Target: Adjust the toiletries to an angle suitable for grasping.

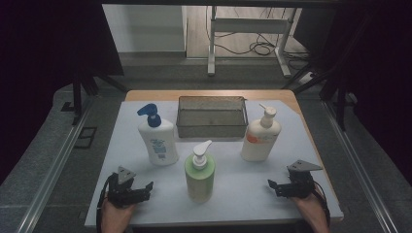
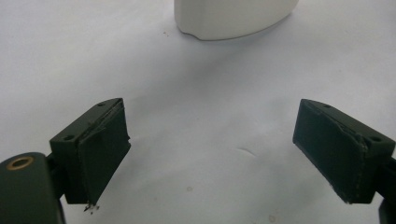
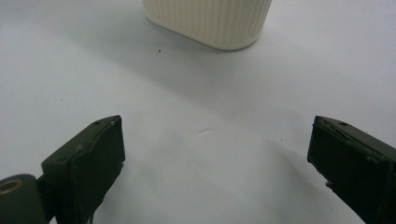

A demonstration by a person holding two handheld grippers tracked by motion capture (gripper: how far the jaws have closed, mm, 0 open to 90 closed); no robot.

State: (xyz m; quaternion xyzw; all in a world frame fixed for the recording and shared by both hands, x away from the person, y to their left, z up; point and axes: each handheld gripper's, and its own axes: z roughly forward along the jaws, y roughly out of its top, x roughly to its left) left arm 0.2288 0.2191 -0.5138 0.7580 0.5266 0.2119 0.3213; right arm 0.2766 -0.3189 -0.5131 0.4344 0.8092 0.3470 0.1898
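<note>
While no bottle is yet gripped, we take the green pump bottle [image 1: 199, 171] as our landmark: it stands upright at the front middle of the white table [image 1: 243, 194], between the two grippers. To its left and slightly farther back stands the white bottle with the blue pump [image 1: 156, 137]; to its right and farther back stands the cream bottle [image 1: 261, 136], and behind all three lies the wire basket [image 1: 212, 116]. The left gripper [image 1: 145, 189] rests low at the table's front edge, left of the green bottle, its jaws spread wide and empty; the right gripper [image 1: 273, 186] rests to the right, likewise wide open with nothing between its jaws. We judge that the tall, narrow bottles could tip if a jaw strikes one high or off-centre on approach, and a toppled one could knock its neighbour. In the gripper views only the bottle bases show, cut off by the upper edge, and the labels are too small to read.
</note>
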